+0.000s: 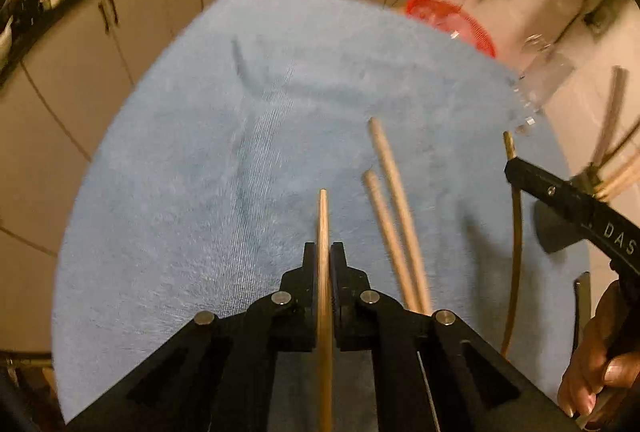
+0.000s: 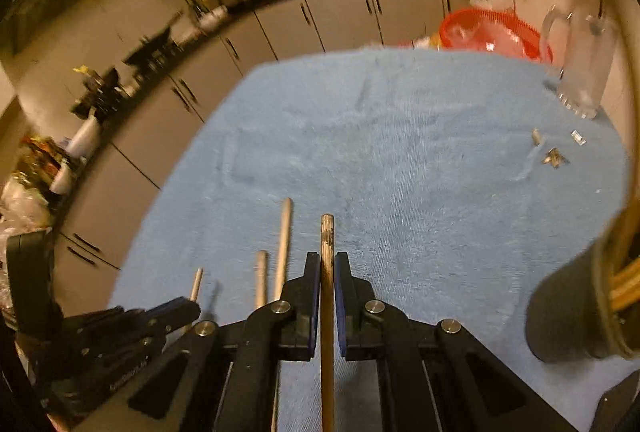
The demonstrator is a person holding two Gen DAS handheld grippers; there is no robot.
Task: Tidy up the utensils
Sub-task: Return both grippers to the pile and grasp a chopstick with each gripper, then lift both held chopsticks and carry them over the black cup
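Observation:
My left gripper [image 1: 324, 252] is shut on a light wooden chopstick [image 1: 323, 216] that points forward over the blue towel [image 1: 192, 172]. Two more wooden chopsticks [image 1: 390, 192] lie on the towel to its right. My right gripper [image 2: 327, 264] is shut on a darker wooden chopstick [image 2: 327, 236]; in the left wrist view this gripper [image 1: 516, 168] and its stick [image 1: 518, 232] are at the right. In the right wrist view the two loose chopsticks [image 2: 282, 244] lie left of the jaws, and the left gripper [image 2: 176, 308] is at lower left. A dark holder [image 2: 568, 316] with sticks stands at the right.
A clear glass mug [image 2: 580, 64] stands at the towel's far right corner, with a red basket [image 2: 492, 32] behind it. Small metal bits [image 2: 554, 156] lie on the towel near the mug. Kitchen cabinets [image 2: 280, 32] run behind the table.

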